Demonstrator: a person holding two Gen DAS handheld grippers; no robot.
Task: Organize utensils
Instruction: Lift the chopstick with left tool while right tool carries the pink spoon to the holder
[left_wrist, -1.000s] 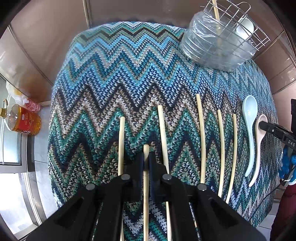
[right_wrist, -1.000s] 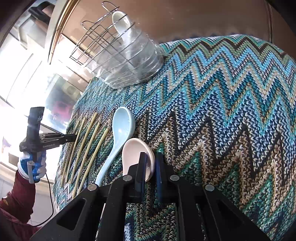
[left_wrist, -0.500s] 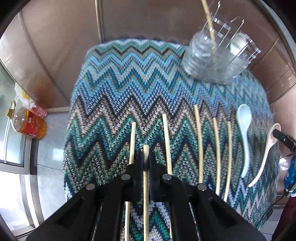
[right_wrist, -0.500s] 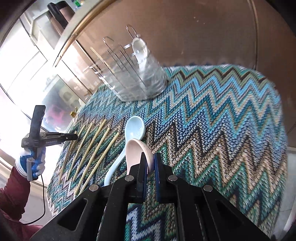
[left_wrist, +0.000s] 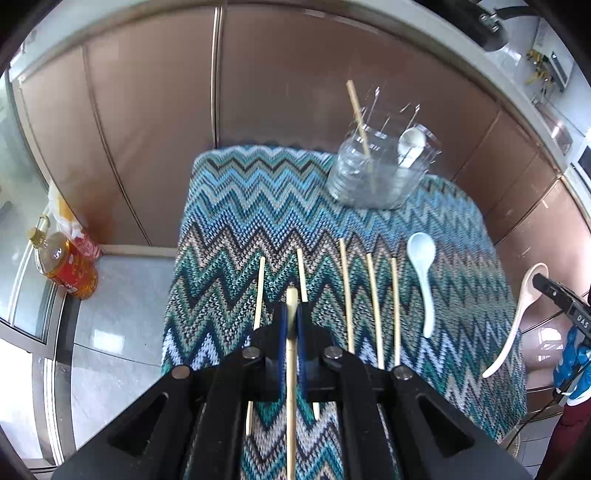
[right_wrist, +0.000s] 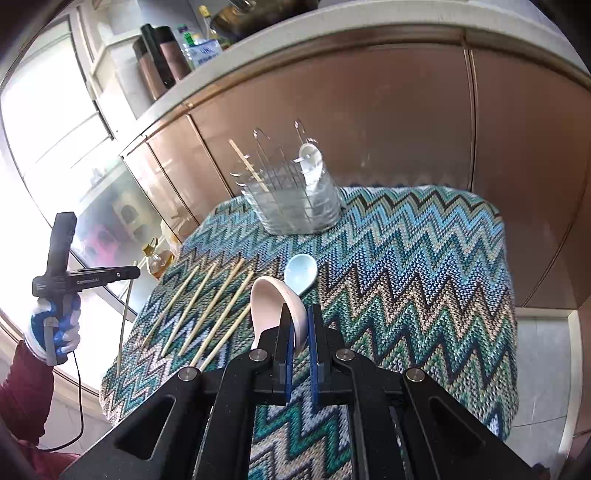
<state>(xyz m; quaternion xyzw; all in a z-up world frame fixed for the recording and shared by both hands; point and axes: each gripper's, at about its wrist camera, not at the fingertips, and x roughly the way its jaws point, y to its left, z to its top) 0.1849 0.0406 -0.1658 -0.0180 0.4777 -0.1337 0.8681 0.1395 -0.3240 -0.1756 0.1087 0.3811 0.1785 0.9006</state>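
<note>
With the left gripper (left_wrist: 291, 325) clamped on a chopstick (left_wrist: 291, 387) and the right gripper (right_wrist: 299, 332) pinching the cream spoon (right_wrist: 275, 306), both clear of the cloth, carry each (grips firm) into the far holder (right_wrist: 295, 206), lowering vertically.

Taking the clear utensil holder (left_wrist: 380, 173) as landmark: the zigzag cloth (left_wrist: 258, 206) to its left lies bare. In front of it five loose chopsticks (left_wrist: 373, 306) and a pale blue spoon (left_wrist: 423, 273) cover the cloth. Right behind it rise brown cabinet doors (left_wrist: 295, 92). Inside it a chopstick (left_wrist: 360, 122) and a white spoon (left_wrist: 410, 144) stick up
</note>
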